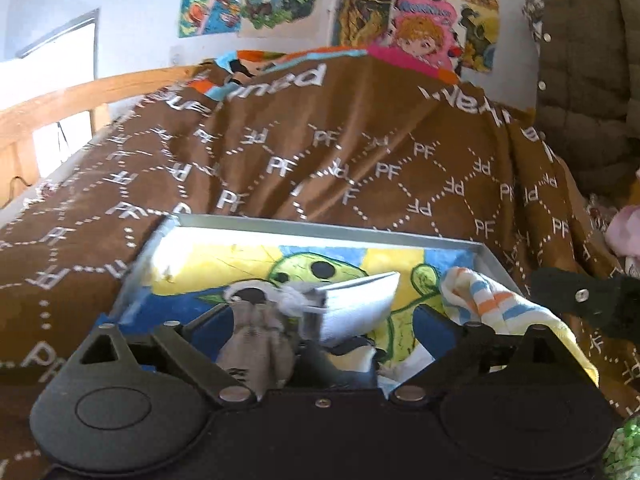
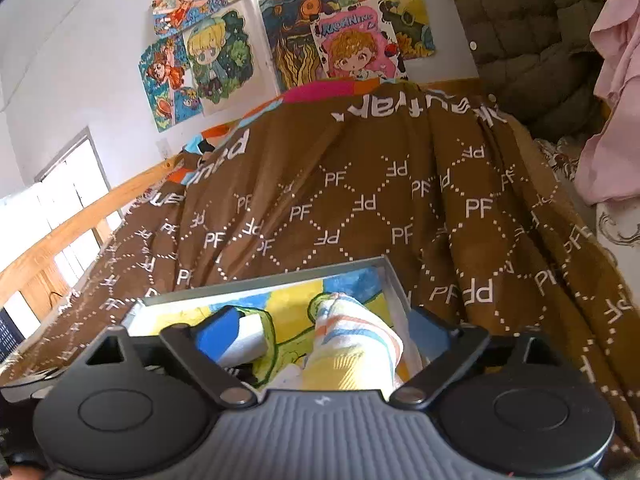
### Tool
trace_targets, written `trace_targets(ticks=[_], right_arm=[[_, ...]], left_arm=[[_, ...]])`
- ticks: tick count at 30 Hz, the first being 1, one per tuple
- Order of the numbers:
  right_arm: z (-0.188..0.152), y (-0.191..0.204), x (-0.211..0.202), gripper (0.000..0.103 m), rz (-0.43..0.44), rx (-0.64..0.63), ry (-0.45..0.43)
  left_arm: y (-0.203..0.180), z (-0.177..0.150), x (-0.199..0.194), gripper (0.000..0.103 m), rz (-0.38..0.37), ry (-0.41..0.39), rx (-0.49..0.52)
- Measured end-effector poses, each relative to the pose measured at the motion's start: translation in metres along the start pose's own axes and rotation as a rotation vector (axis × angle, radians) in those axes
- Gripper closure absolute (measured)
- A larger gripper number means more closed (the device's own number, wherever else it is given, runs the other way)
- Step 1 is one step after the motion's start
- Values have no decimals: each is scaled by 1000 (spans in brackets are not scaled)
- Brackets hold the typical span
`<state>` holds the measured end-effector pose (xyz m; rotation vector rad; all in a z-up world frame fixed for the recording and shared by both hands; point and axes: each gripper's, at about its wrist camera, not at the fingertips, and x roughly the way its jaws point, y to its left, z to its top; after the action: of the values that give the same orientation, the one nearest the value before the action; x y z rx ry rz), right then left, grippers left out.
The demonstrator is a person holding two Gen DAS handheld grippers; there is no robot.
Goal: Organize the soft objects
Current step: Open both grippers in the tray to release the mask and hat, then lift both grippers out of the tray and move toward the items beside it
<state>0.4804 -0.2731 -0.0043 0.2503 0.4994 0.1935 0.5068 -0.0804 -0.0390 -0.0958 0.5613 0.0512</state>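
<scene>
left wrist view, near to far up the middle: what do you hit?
Grey drawstring pouch between the open fingers → white tag → tray far rim → brown blanket → pink and orange bedding at the top edge → posters on the wall.

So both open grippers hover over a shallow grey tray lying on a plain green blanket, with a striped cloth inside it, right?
Not quite: the blanket is brown with a white PF pattern, not plain green, as the right wrist view shows. The rest holds: the shallow grey tray lies on it with the striped cloth inside.
</scene>
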Motion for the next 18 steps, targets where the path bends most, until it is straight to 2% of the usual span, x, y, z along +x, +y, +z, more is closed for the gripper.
trace_targets(ticks=[4,9,18], right_arm=[[5,6,-24,1,3,-19,-18],[10,16,-62,0,5,-48,-47],[-1,51,-137,0,8,-186,-118]], left_arm=[[12,2,-25,2,21,-15,-20],[25,3,-64,1,35,-49,-56],[35,-6,-159,1,26,-115,-60]])
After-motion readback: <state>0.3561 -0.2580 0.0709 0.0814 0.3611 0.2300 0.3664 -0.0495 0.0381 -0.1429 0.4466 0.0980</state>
